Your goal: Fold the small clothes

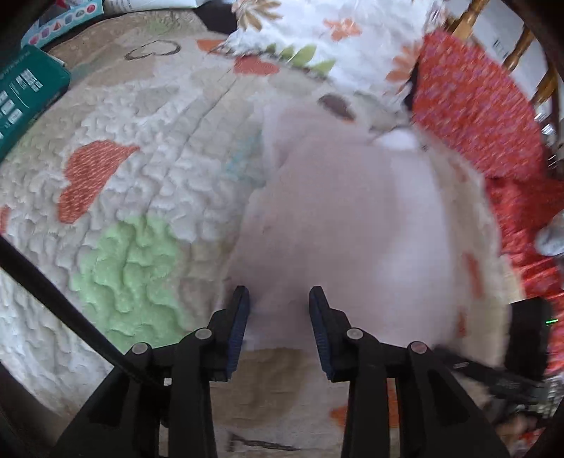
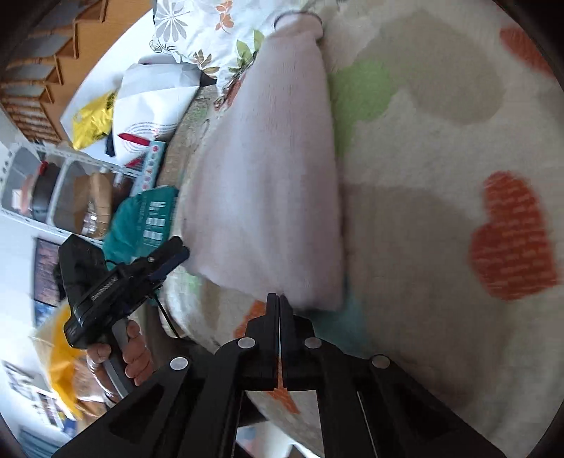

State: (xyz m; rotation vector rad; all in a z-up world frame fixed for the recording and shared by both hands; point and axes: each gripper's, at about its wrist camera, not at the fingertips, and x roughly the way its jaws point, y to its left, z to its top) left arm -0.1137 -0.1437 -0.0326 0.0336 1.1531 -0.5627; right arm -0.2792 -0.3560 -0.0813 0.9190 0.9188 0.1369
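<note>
A pale pink garment [image 1: 345, 218] lies flat on a quilted bedspread [image 1: 148, 148] printed with orange hearts and green patches. My left gripper [image 1: 279, 297] points down at the garment's near edge. Its jaws stand apart, the pink cloth shows in the gap, and neither pad presses on it. In the right wrist view the same garment [image 2: 264, 183] stretches away over the bedspread [image 2: 440, 148]. My right gripper [image 2: 278, 298] is shut, its tips at the garment's near edge; whether cloth is pinched I cannot tell. A hand [image 2: 135, 352] holds the left gripper [image 2: 176, 251] at the garment's left side.
A teal box [image 1: 24, 91] lies at the bed's left edge. A floral pillow [image 1: 317, 31] sits beyond the garment, with red patterned cloth [image 1: 476, 105] to its right and a wooden chair [image 1: 521, 45] behind. A white shelf rack [image 2: 53, 190] and bags [image 2: 151, 102] stand beside the bed.
</note>
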